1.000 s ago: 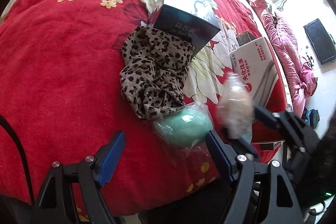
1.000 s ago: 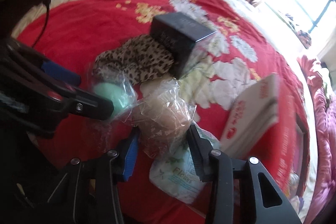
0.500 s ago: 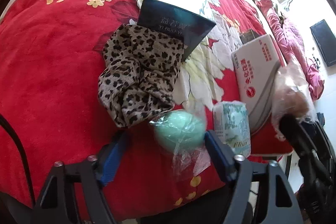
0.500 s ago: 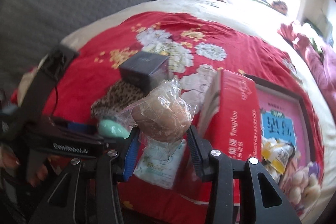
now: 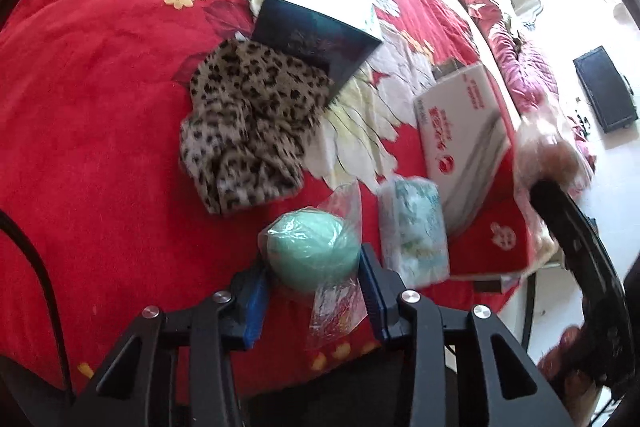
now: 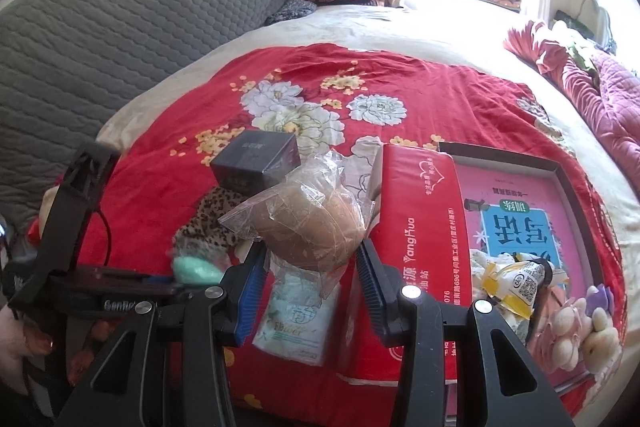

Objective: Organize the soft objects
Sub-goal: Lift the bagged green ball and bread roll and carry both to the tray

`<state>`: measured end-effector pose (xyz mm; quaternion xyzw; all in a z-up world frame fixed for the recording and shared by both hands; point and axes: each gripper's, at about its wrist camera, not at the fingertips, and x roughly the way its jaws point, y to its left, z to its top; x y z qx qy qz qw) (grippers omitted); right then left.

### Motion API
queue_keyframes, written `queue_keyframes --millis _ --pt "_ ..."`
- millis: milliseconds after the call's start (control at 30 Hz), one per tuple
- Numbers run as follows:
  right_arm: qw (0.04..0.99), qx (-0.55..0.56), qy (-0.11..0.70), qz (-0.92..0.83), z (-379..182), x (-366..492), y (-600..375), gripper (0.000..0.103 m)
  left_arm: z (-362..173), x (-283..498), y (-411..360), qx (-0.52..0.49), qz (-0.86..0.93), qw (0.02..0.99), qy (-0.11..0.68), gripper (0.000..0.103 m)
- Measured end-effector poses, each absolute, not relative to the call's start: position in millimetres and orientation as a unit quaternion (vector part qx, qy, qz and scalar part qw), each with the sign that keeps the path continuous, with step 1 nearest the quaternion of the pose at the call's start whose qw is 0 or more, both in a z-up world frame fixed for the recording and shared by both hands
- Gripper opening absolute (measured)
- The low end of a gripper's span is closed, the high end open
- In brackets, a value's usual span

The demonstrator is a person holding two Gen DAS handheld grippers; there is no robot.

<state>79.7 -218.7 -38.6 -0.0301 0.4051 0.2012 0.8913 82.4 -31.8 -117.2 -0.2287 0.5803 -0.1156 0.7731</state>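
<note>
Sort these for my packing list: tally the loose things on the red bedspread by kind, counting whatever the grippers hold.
Bagged soft balls: 2, green ball in the left gripper, brown ball in the right gripper
Boxes: 2, dark box, red-and-white box
Cloths: 1, leopard-print cloth
Tissue packs: 1, tissue pack
Total: 6

Our left gripper (image 5: 312,287) was closed on a green ball (image 5: 314,253) between its fingers; our right gripper (image 6: 310,269) clamped a tan ball (image 6: 310,227) between its fingers.
</note>
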Motion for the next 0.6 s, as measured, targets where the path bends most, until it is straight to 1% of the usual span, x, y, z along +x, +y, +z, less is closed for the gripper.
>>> queue_keyframes --millis 233,600 --pt "0.898 -0.020 0.392 0.199 -29 75 -223 0.046 -103 66 -27 -0.219 -0.117 0.780 0.574 0.042" --pt "0.912 -0.001 0.362 0.193 0 64 -236 0.046 -43 51 -29 -0.162 -0.102 0.833 0.519 0.042"
